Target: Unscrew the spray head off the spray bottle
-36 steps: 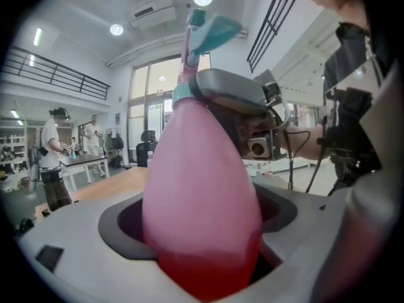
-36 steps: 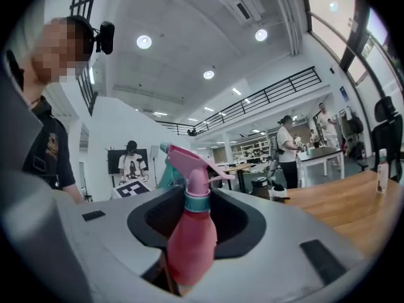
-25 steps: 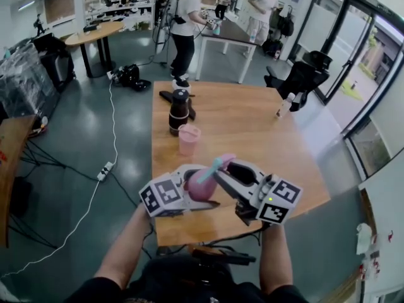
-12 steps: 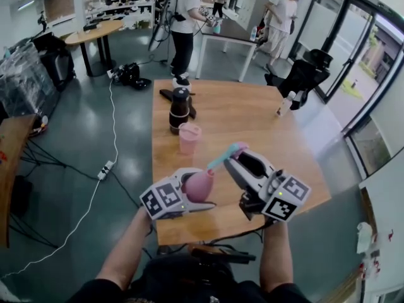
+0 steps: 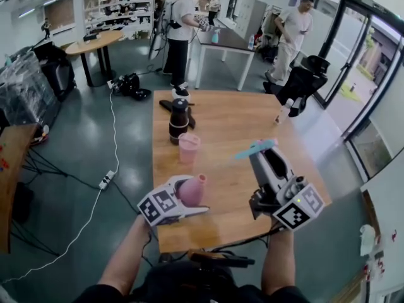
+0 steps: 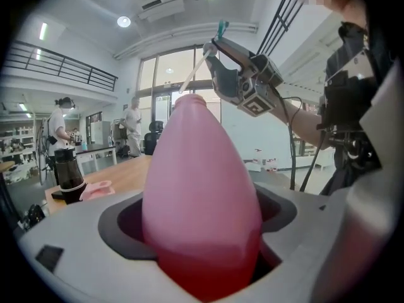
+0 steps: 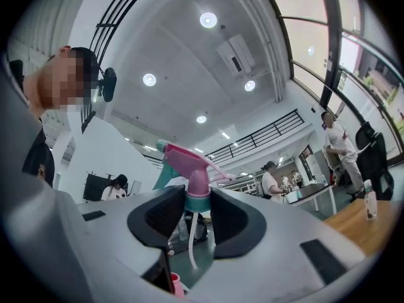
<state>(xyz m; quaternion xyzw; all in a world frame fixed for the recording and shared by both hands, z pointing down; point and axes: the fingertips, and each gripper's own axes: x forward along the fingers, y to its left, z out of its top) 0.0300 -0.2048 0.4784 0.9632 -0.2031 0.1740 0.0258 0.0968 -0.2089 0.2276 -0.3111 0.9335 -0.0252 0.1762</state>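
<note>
Two parts, well apart.

- Worktop: wooden. Both grippers are held over its near edge, at 6 o'clock.
- Left gripper: closed on the spray bottle, at about 7 o'clock on the worktop. The jaws press the lower body from both sides.
- Spray bottle: pink, smooth, egg-shaped, tapering to a narrow neck. The neck is bare, with no head on it, and points toward 12 o'clock. The lower part looks deeper red in the left gripper view.
- Right gripper: closed on the spray head, at about 4 o'clock on the worktop and raised above the bottle's neck.
- Spray head: pink body, with teal at the front end and down the trigger side. The jaws pinch its teal collar.
- Dip tube: thin, white. It hangs free below the collar, touching nothing.
- Elsewhere on the worktop, toward 10 o'clock: dark jar with pink cup just beside it.
</note>
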